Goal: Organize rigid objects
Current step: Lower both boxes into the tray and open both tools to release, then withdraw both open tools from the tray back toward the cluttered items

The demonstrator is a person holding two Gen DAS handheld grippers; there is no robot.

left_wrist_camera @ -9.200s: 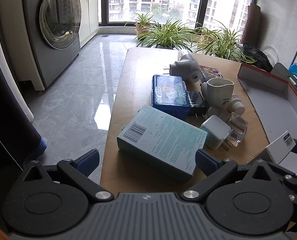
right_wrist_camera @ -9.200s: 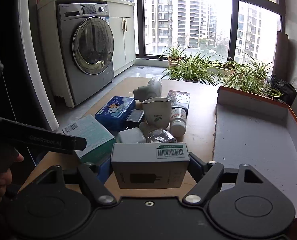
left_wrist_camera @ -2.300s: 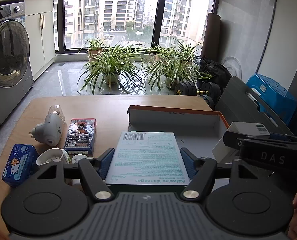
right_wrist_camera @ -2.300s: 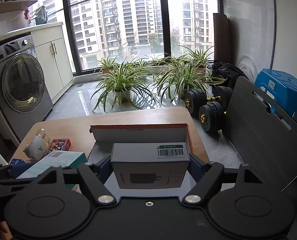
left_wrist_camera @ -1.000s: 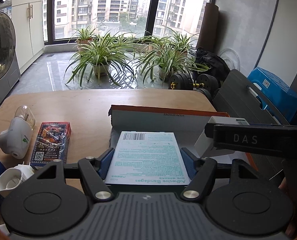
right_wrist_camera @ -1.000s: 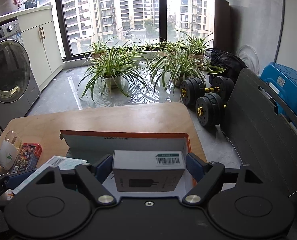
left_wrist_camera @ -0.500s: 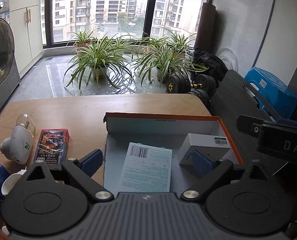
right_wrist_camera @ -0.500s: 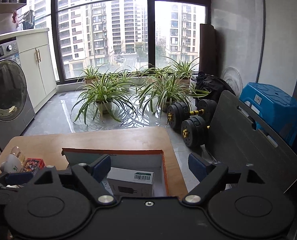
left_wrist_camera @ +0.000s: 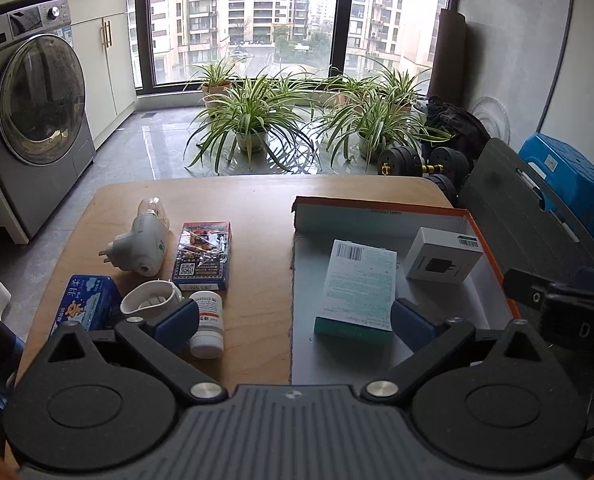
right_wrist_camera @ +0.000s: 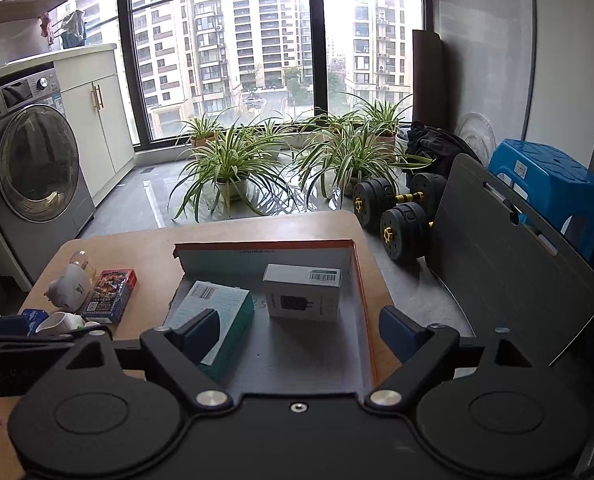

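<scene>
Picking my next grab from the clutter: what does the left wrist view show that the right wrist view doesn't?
Left wrist only: the white pill bottle lying beside the cup, and the blue tissue box's full top.

Right wrist only: the white charger box's front face.

Both: the tray holding the bandage box and charger box, plus the card box and plug-in device on the table.

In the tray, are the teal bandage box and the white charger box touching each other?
Apart. The left wrist view shows bare tray floor between the bandage box and the charger box; the right wrist view shows the same gap.
</scene>
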